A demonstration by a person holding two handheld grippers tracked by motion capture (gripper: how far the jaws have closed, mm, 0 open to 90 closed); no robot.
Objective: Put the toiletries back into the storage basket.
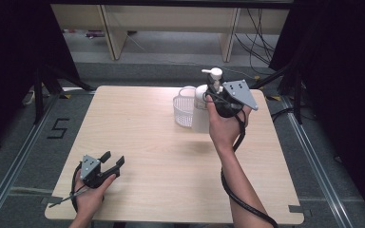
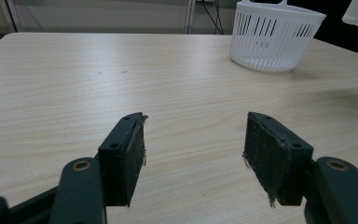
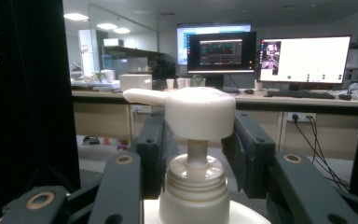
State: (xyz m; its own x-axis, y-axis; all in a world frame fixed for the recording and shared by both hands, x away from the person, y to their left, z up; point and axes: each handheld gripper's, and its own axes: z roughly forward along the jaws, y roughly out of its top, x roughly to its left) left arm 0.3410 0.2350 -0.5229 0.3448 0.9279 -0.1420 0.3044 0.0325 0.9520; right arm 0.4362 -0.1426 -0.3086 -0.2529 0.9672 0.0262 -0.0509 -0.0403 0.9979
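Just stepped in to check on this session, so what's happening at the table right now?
A person works at a wooden table with a gripper in each hand. The right gripper is clamped on a white pump bottle, its jaws on either side of the bottle's neck, held beside a white slotted basket. The left gripper rests near the table's front edge, jaws open with nothing between them.

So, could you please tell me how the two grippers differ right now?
The left gripper lies low near the table's front edge, jaws open around nothing; the right gripper is raised beside the basket, jaws closed on the pump bottle. Both are black and hand-held.
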